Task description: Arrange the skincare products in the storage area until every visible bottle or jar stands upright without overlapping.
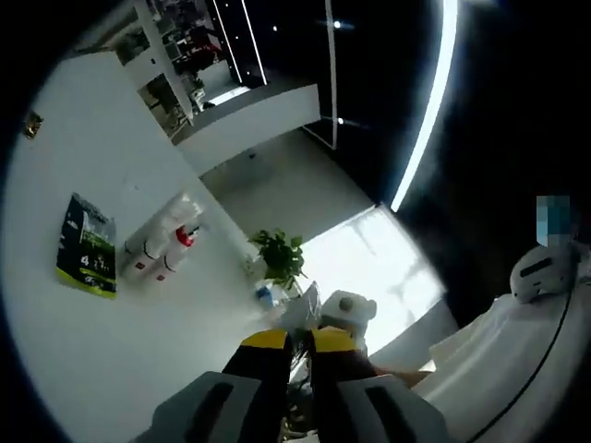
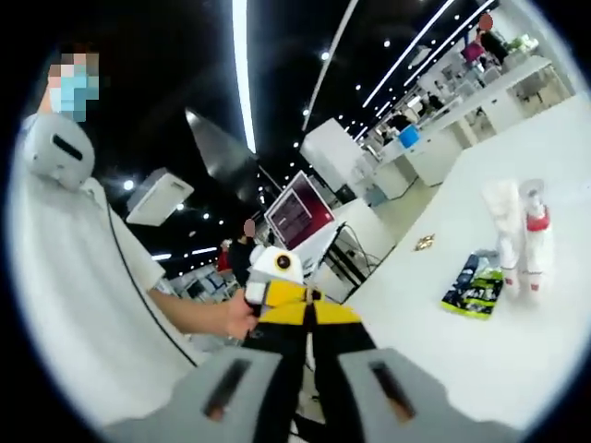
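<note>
On the white table (image 2: 434, 341) stand a white tube (image 2: 501, 217) and a white bottle with a red collar (image 2: 535, 231), close side by side and seemingly upright. A green and black sachet (image 2: 475, 287) lies flat just in front of them. My right gripper (image 2: 312, 312) is held up well short of them, its yellow-tipped jaws shut on nothing. The left gripper view is rolled and has the same bottles (image 1: 164, 238) and sachet (image 1: 88, 245) on the table (image 1: 83, 360). My left gripper (image 1: 300, 341) is far from them, its jaws together and empty.
A small gold item (image 2: 425, 243) lies on the table beyond the sachet. A person in a white shirt (image 2: 74, 305) holds the left gripper (image 2: 275, 269) in one hand. A potted plant (image 1: 280, 255) and white counters (image 2: 434, 148) stand farther off.
</note>
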